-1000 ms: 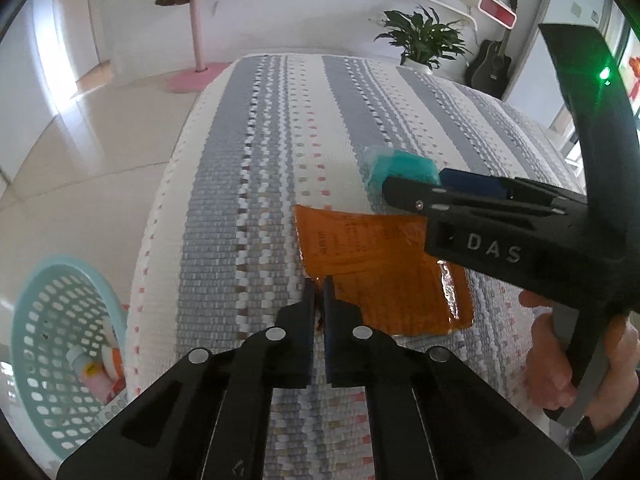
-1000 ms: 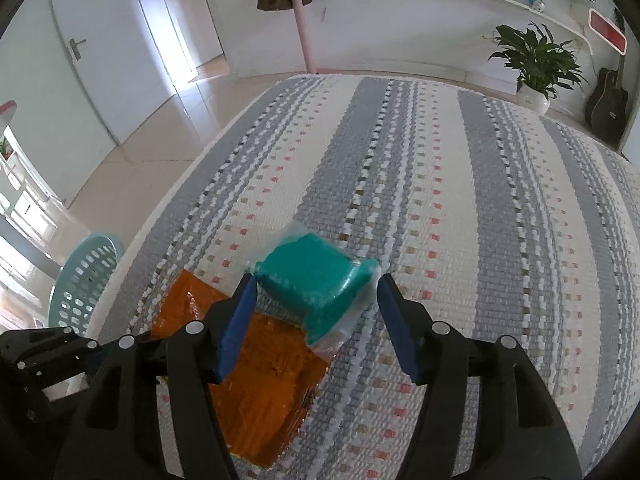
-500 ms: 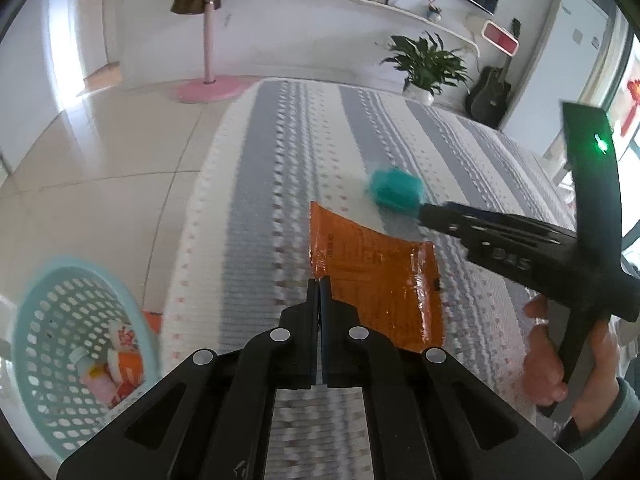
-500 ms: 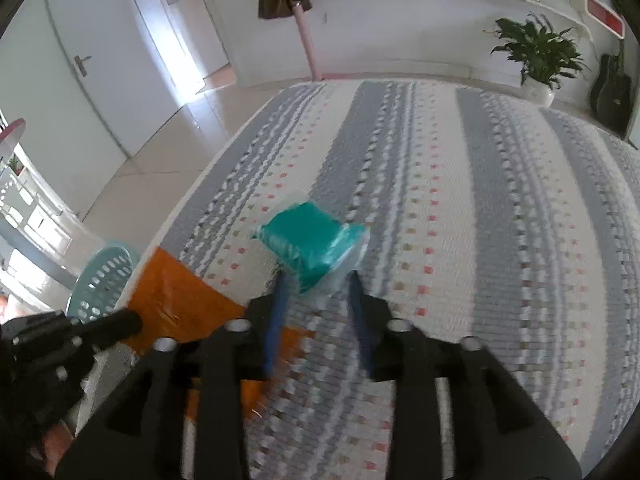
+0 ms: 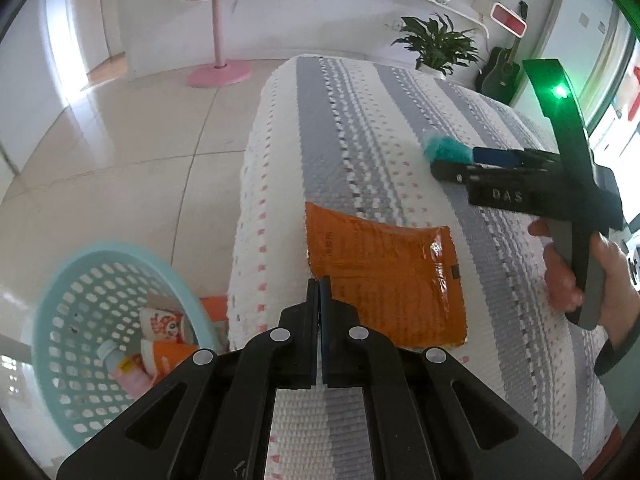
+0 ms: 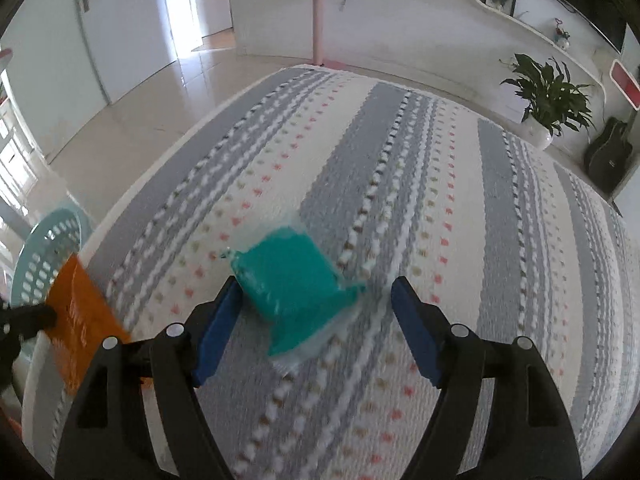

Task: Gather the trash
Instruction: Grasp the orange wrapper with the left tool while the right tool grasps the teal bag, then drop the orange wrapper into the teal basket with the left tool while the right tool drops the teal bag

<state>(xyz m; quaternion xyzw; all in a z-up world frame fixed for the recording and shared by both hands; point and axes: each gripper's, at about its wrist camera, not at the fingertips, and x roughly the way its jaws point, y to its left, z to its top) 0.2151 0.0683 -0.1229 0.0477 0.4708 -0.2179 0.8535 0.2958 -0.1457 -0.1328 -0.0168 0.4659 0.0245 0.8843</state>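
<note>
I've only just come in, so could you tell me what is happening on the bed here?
A person is collecting trash off a striped bedspread with a hand-held gripper in each hand. The left hand-held gripper is shut on the edge of a flat orange wrapper near the bed's edge, above a light blue basket on the floor that already holds some packaging. The right hand-held gripper is opening around a teal packet in clear plastic; the packet sits between its jaws, not pinched.

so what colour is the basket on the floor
Light blue basket, perforated sides; clearest in the left wrist view.
</note>
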